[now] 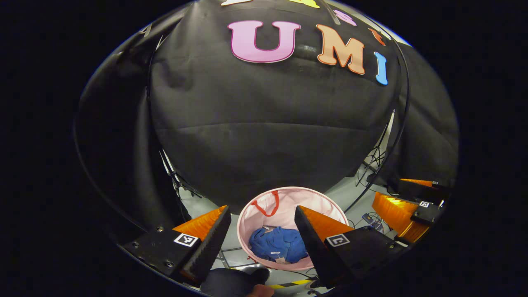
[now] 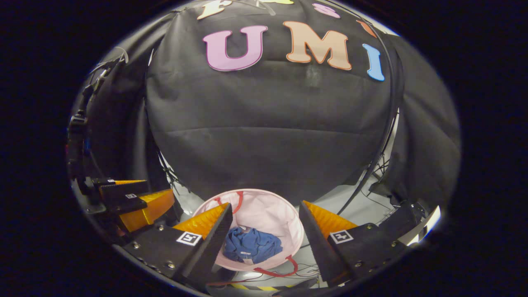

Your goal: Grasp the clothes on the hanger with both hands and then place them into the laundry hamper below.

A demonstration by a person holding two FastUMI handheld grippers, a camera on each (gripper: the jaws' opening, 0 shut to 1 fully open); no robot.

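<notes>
The blue clothes [image 1: 277,244] lie bunched at the bottom of the pink laundry hamper [image 1: 326,201], directly below and ahead of both grippers; the left gripper [image 1: 260,235] hangs with fingers apart and empty; the right gripper [image 2: 264,233] likewise, spread over the hamper's rim; neither looks clearly nearer.

Clothes: a crumpled blue fabric garment [image 1: 277,244] [image 2: 251,245], bunched in a loose heap with a small pale tag showing at its near edge.
Where it lies: on the bottom of the hamper, below me.
Hamper: a round pale-pink fabric laundry hamper [image 1: 326,202] [image 2: 268,202] with thin red loop handles, standing upright and open-topped on the pale floor.
</notes>
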